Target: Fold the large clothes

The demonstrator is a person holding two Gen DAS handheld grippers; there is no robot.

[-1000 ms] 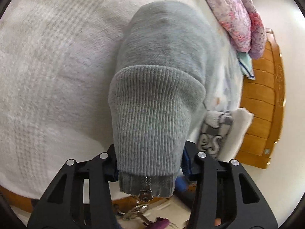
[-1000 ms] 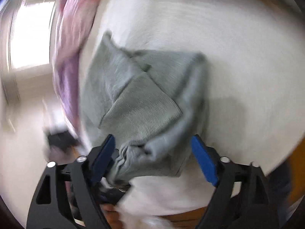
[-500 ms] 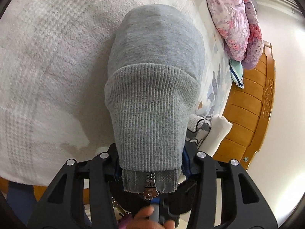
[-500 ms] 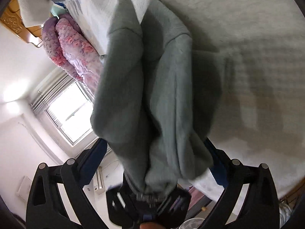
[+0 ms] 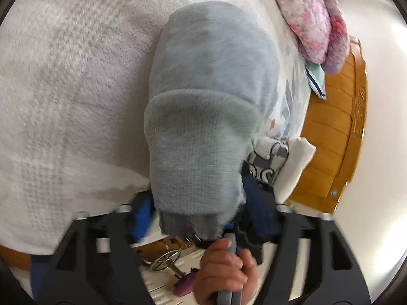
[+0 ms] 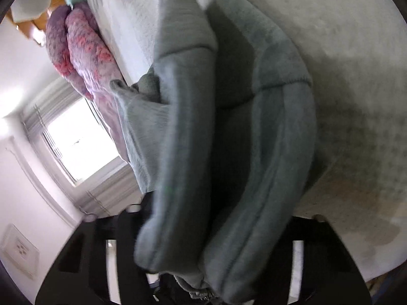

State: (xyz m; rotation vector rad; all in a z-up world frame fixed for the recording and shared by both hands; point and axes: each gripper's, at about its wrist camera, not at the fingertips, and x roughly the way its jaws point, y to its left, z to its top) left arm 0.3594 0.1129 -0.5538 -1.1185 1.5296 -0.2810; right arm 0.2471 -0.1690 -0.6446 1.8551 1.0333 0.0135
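Grey garment bunched between both tools, fold unfinished.

The grey sweatshirt (image 5: 211,117) hangs over the white bed blanket (image 5: 63,89), not yet laid flat. Left tool (image 5: 203,218) is opening, ribbed hem between its fingers; right tool (image 6: 216,228) is closing around thick folds, contact unclear.

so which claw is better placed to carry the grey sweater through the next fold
Probably right: the grey sweater bunches thickly between the closing right claw. The left claw is opening, its blue pad clear of the hem.
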